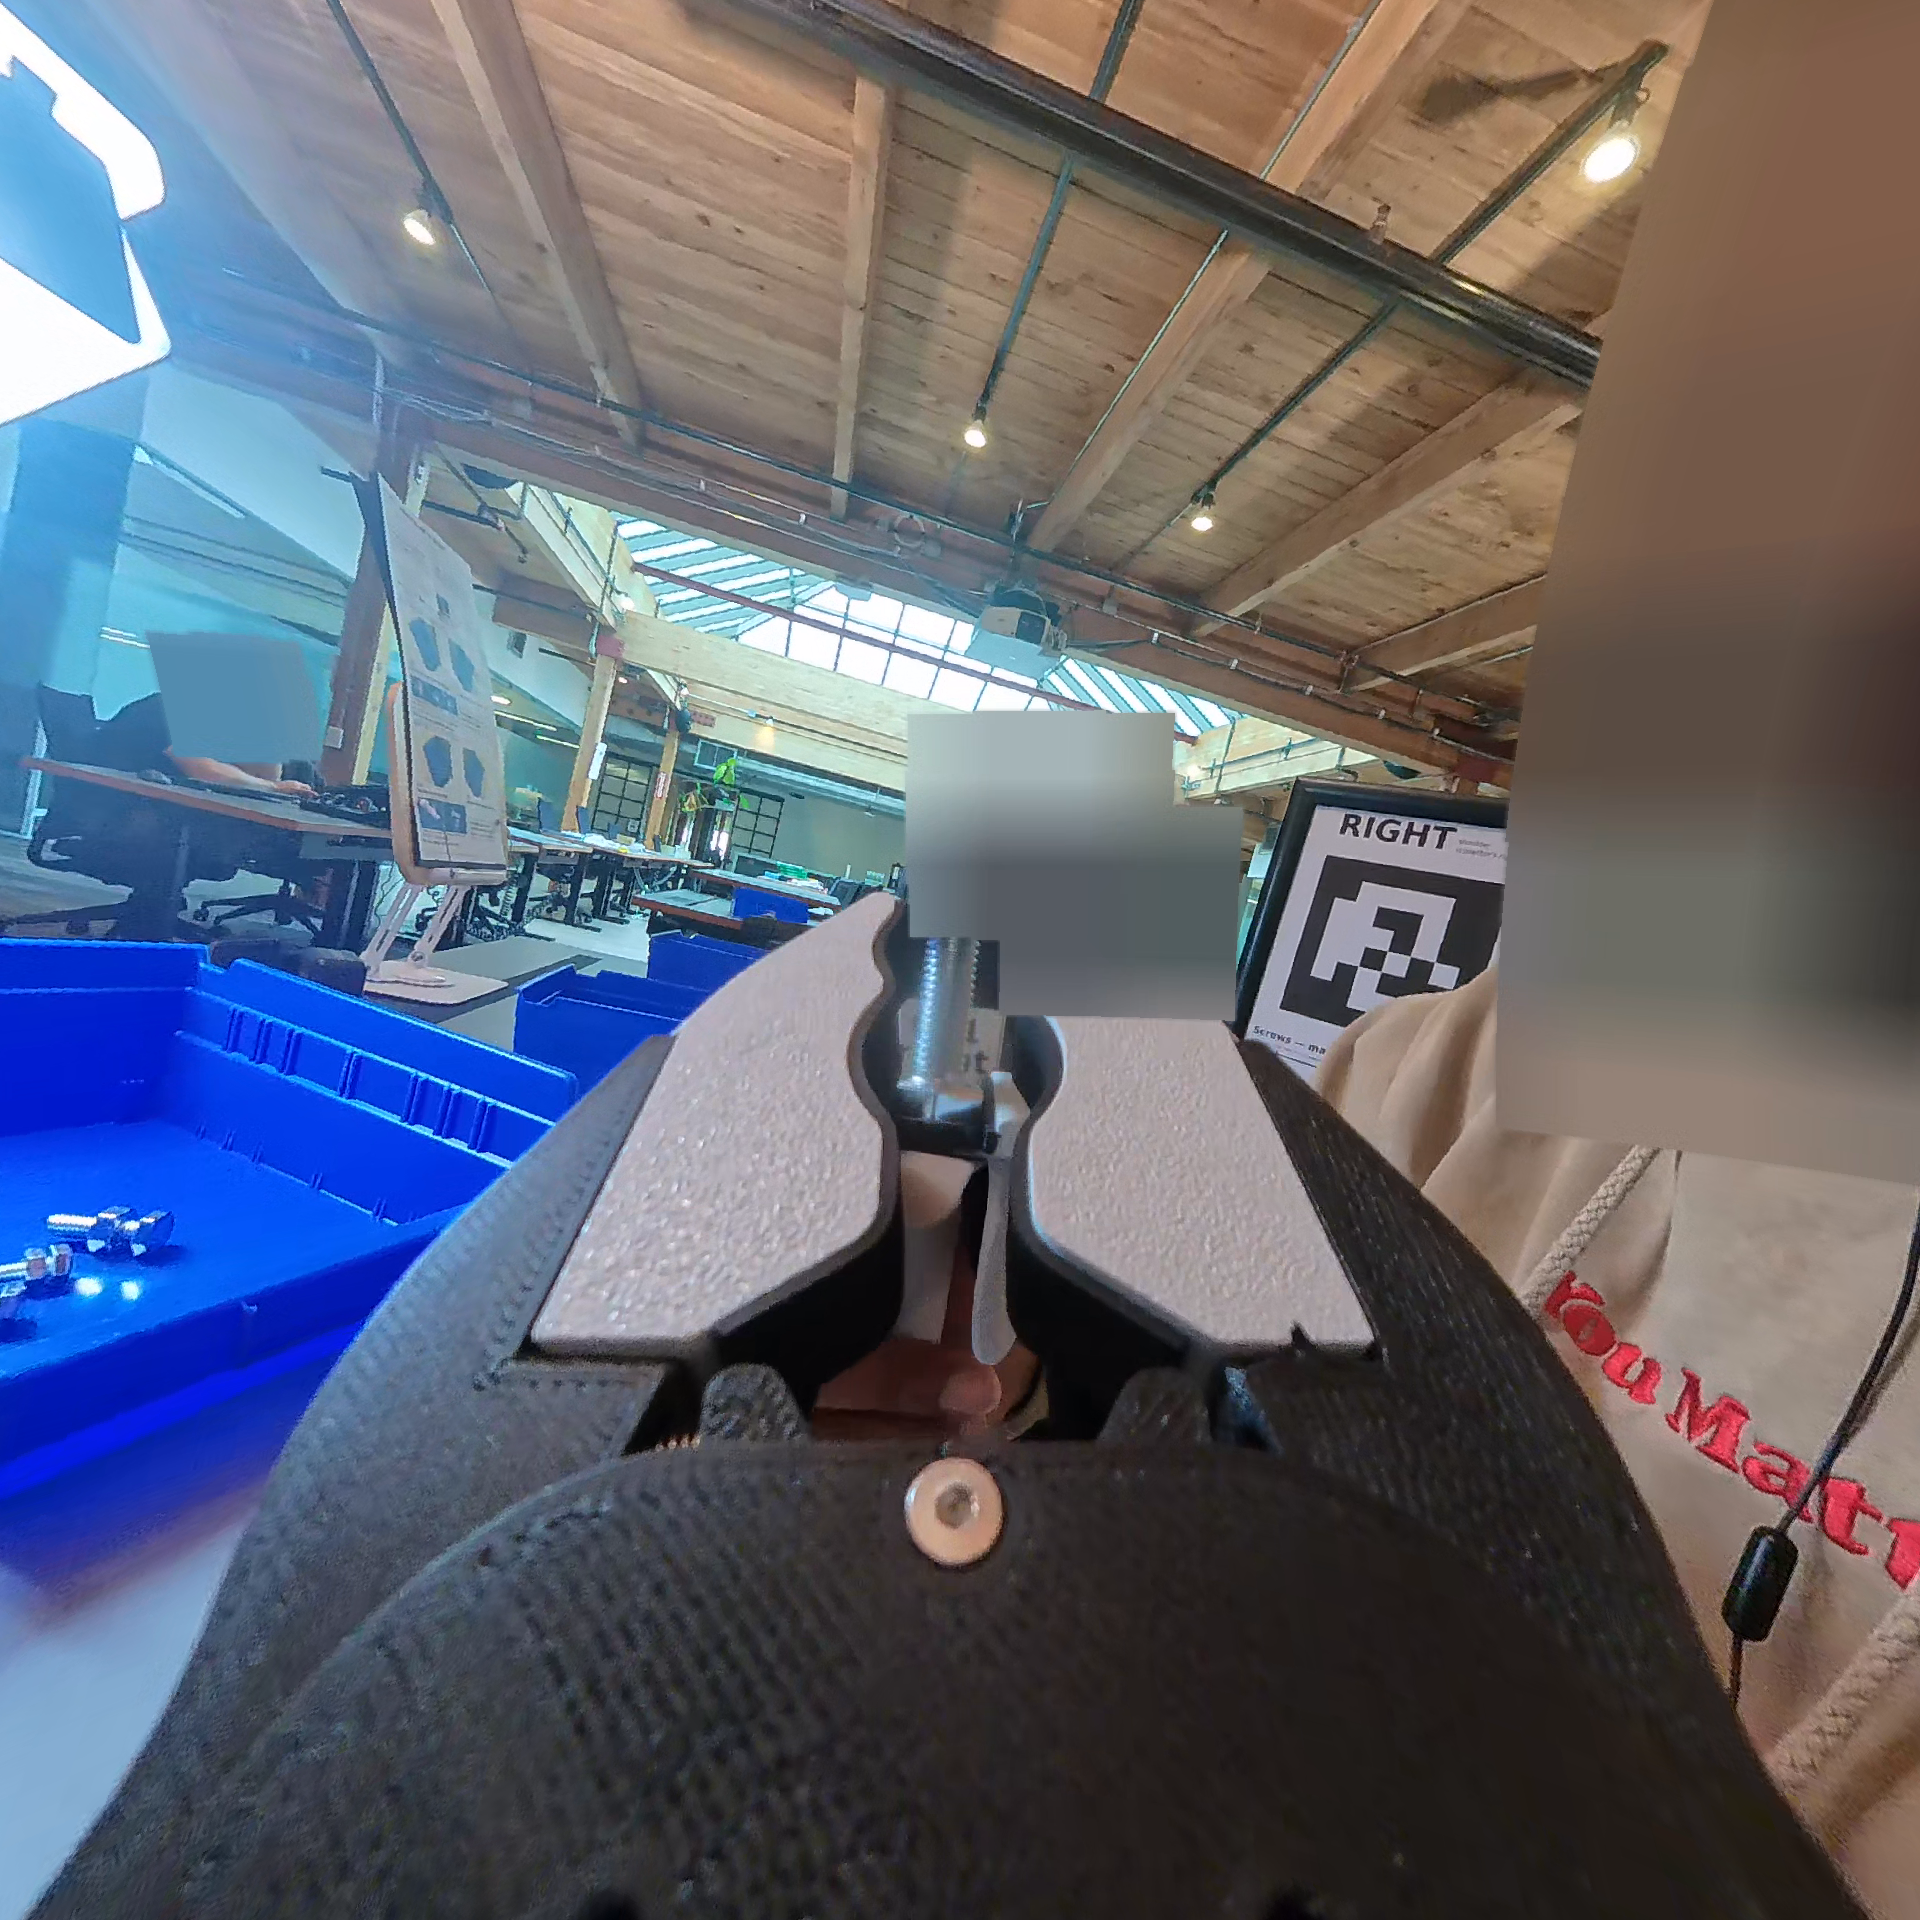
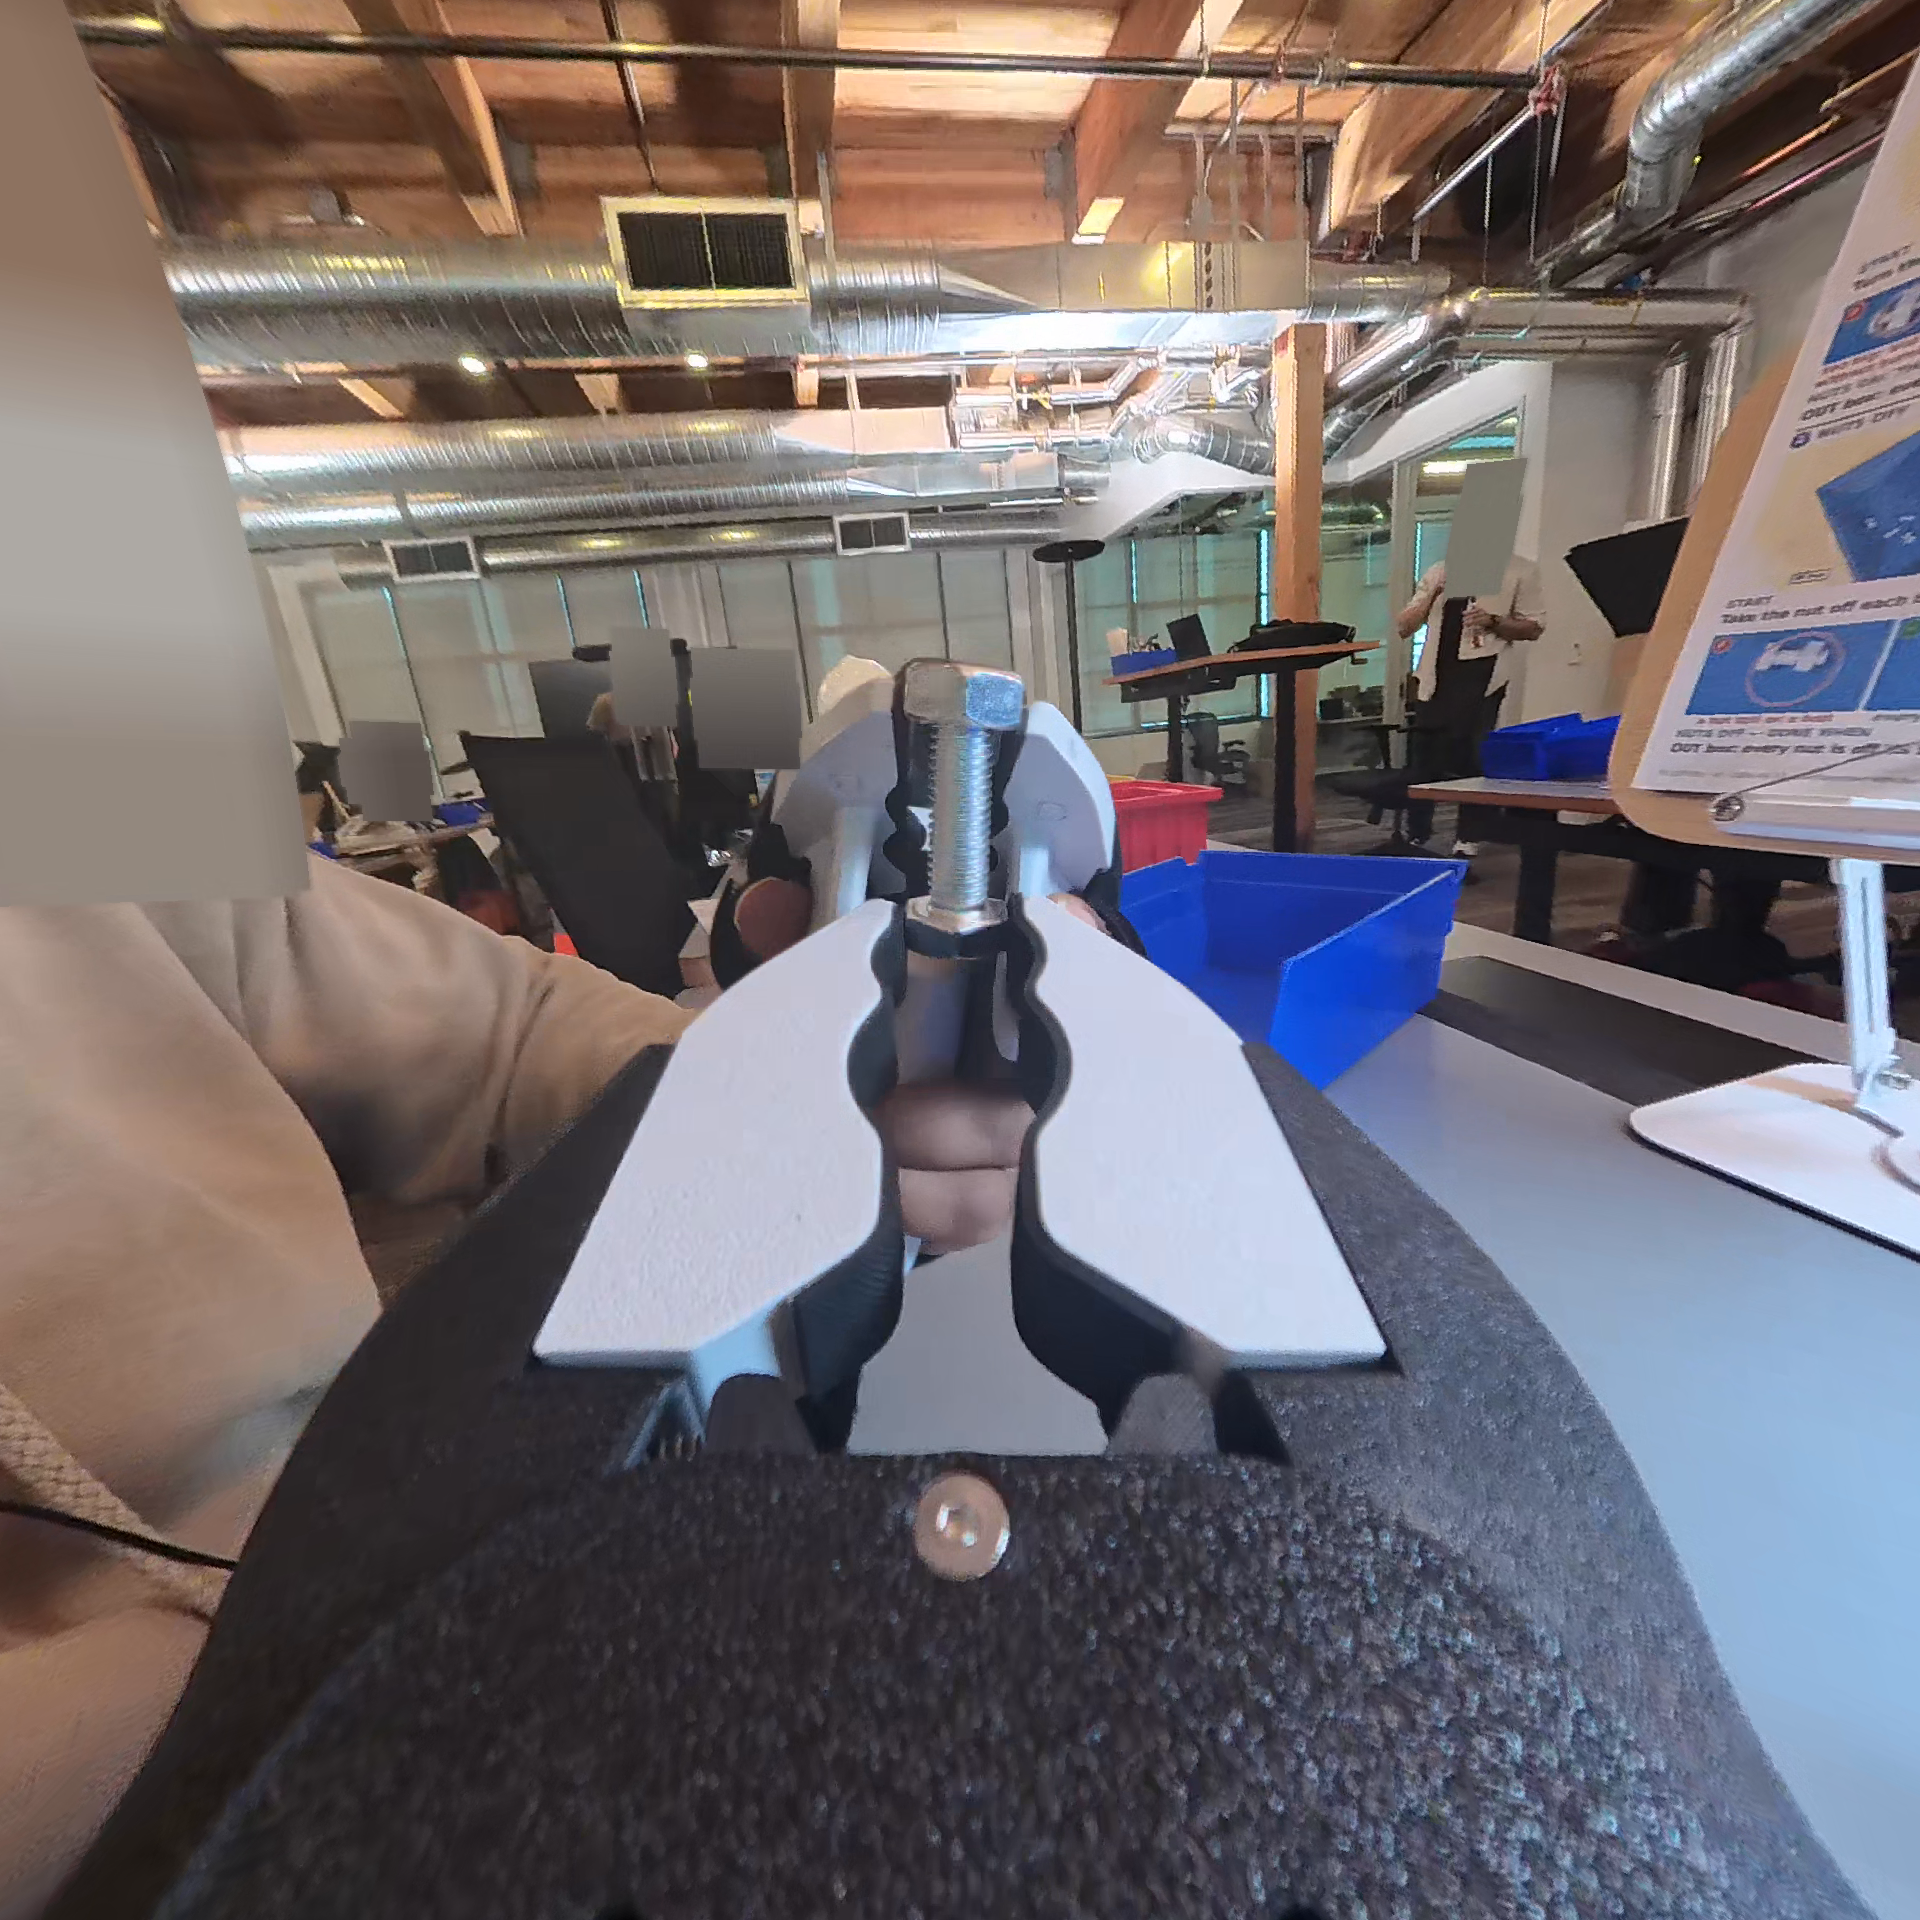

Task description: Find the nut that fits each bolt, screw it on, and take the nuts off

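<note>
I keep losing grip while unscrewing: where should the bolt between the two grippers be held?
By its hex head, pinched across two opposite flats from the head end, as the left gripper seems to do. The flats stop it turning; threads would slip. That leaves the threaded shank clear for the nut, held by the right gripper.

Both grippers meet nose to nose above the grey tabletop (image 2: 1558,1299), the threaded silver bolt (image 2: 961,821) bridging their jaws, leaving no passage between them; an open blue plastic bin (image 2: 1351,935) stands just right of the right gripper (image 2: 956,925); a white-based sign stand (image 2: 1787,1132) occupies the far right; bare surface lies between bin and stand; a second blue plastic bin (image 1: 312,1091) borders the left gripper (image 1: 951,1039).
</note>
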A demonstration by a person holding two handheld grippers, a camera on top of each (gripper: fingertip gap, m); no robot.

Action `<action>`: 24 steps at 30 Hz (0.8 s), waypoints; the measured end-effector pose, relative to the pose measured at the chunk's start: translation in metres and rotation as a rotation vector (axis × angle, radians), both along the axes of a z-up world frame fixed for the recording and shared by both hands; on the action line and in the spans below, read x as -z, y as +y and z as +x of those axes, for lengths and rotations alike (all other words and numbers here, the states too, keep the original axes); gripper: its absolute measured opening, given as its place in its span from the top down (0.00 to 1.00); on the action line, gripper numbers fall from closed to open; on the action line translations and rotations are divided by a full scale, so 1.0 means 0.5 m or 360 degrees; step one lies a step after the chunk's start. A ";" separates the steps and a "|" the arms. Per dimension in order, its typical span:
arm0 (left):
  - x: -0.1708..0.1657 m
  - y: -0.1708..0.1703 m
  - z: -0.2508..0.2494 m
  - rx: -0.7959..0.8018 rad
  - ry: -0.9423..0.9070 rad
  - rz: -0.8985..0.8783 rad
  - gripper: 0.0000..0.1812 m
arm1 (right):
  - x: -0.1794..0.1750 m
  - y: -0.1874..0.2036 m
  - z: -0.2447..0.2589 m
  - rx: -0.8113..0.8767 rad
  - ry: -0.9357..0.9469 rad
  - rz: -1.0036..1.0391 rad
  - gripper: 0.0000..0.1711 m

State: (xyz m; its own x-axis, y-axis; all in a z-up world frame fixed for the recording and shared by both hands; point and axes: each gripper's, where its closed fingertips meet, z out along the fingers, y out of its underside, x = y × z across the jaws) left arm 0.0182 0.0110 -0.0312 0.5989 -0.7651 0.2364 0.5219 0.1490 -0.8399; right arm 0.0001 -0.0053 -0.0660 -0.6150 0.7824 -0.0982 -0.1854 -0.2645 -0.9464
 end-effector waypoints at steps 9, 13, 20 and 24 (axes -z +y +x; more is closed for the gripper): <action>0.003 0.003 -0.007 -0.0007 0.0065 -0.0065 0.91 | 0.005 0.009 -0.003 0.0070 -0.0002 0.0083 0.90; 0.010 0.006 -0.013 -0.0005 0.0157 -0.0138 0.91 | 0.012 0.017 -0.009 0.0133 -0.0014 0.0139 0.90; 0.016 0.004 -0.014 -0.0022 0.0230 -0.0103 0.91 | 0.018 0.013 -0.011 0.0115 -0.0017 0.0102 0.90; 0.017 0.003 -0.013 -0.0013 0.0233 -0.0086 0.91 | 0.018 0.011 -0.010 0.0080 -0.0007 0.0069 0.90</action>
State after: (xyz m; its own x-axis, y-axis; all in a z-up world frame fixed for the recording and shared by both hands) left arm 0.0117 0.0124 -0.0397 0.6361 -0.7486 0.1868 0.3922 0.1052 -0.9139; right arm -0.0047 0.0001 -0.0749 -0.5746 0.8158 -0.0659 -0.1932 -0.2135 -0.9576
